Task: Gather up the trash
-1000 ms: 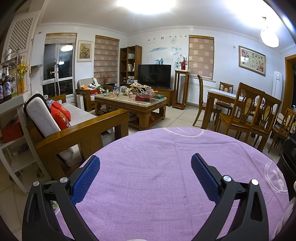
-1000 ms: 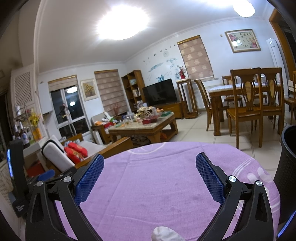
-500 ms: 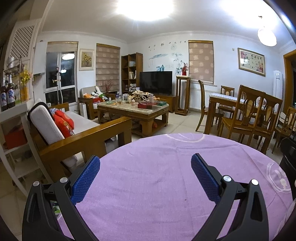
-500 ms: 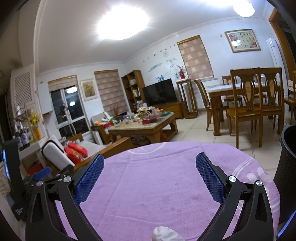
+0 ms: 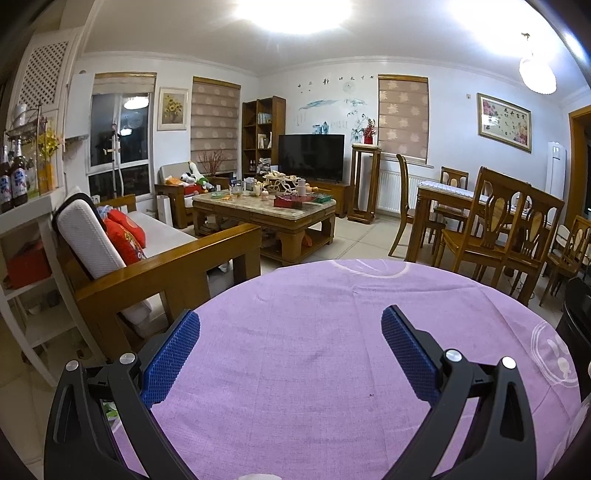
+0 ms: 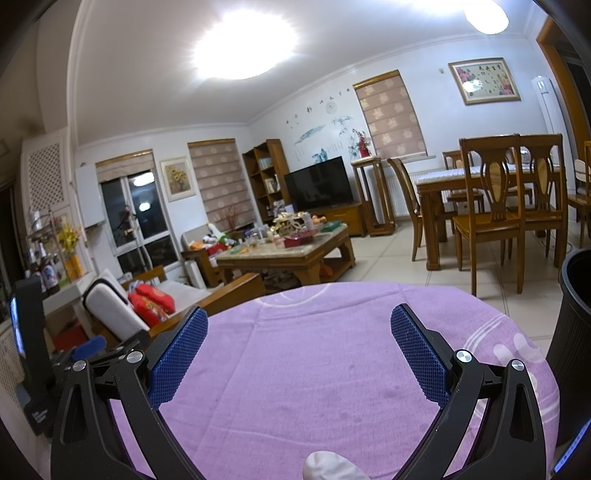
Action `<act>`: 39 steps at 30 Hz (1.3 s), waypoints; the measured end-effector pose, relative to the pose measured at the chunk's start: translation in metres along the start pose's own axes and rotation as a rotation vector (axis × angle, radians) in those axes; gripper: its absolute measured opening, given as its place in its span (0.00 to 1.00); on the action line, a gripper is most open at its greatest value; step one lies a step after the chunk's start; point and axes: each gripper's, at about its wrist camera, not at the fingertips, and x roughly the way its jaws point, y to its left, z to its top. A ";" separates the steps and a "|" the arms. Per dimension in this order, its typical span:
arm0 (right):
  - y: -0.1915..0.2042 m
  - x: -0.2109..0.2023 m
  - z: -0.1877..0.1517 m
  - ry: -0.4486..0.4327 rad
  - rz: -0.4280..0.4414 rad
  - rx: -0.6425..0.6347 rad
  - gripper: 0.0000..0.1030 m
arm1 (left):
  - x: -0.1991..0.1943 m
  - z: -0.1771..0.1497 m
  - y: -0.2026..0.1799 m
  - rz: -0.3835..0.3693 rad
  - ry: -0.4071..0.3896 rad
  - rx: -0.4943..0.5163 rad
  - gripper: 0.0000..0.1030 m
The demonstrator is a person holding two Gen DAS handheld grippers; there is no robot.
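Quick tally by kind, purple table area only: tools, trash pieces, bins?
Tools: 2, left tool and right tool, both open and empty
Trash pieces: 1, a white wad at the near edge, partly cut off
Bins: 1, a black bin beside the table
Total: 4

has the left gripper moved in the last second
Yes. The open left gripper has tilted downward over the round purple tablecloth: the black television now sits lower in its view.

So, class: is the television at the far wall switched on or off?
Off. The television shows a uniformly dark screen in both wrist views, with no picture or glow, while the ceiling light above is brightly lit.
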 end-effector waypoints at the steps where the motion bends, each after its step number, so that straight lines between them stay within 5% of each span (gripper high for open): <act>1: -0.001 0.000 0.000 0.001 0.000 0.000 0.95 | 0.000 0.000 0.000 0.000 0.000 0.000 0.95; 29: 0.001 -0.001 0.003 0.002 0.000 0.000 0.95 | -0.001 0.001 0.000 0.000 0.001 0.001 0.95; 39: -0.002 0.001 0.003 0.008 -0.001 0.002 0.95 | 0.008 -0.005 -0.014 -0.039 0.060 0.017 0.95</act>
